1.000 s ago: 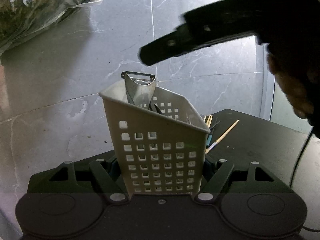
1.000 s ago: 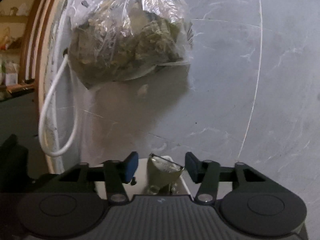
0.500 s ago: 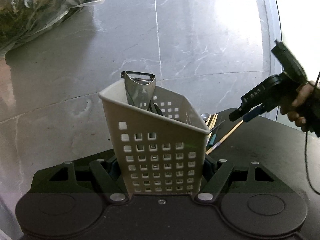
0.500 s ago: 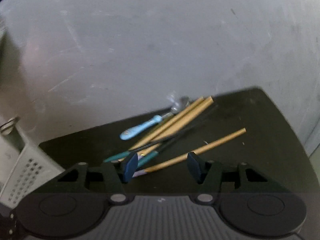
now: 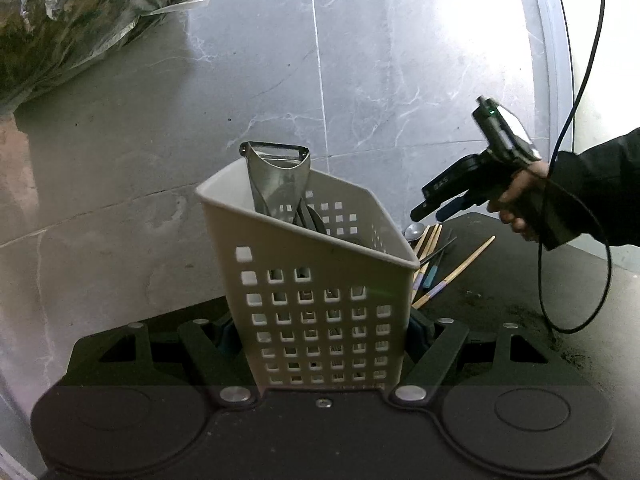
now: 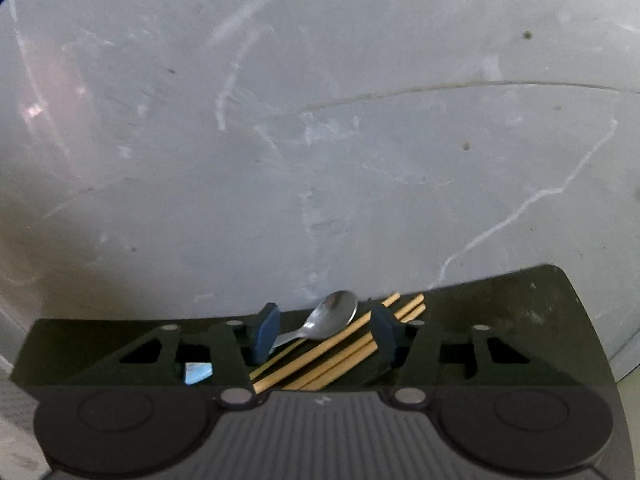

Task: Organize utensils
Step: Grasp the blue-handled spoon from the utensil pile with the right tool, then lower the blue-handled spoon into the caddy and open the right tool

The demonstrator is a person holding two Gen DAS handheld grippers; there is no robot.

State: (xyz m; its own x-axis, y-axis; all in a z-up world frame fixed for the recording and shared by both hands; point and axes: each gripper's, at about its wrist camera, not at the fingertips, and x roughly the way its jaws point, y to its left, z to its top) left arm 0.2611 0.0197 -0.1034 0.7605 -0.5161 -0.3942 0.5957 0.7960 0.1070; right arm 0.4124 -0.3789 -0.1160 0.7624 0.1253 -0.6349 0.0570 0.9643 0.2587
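A black sleeve (image 5: 600, 184) covers the arm behind the black hand-held gripper (image 5: 434, 210) (blue pads, trailing black cable (image 5: 576, 240)).

My left gripper (image 5: 320, 328) is closed on the sides of the white basket (image 5: 316, 292), one pad at each side, and it points a little downward. My right hand (image 5: 520, 200) holds the right gripper (image 6: 324, 332) by its handle, and my dark sleeve (image 5: 600, 184) covers the wrist. This gripper tilts down. Its jaws have just been closing, yet the blue pads (image 6: 266, 332) stand apart, with a spoon (image 6: 328, 316) and some chopsticks (image 6: 340, 352) between them, and the pads do not press on them.
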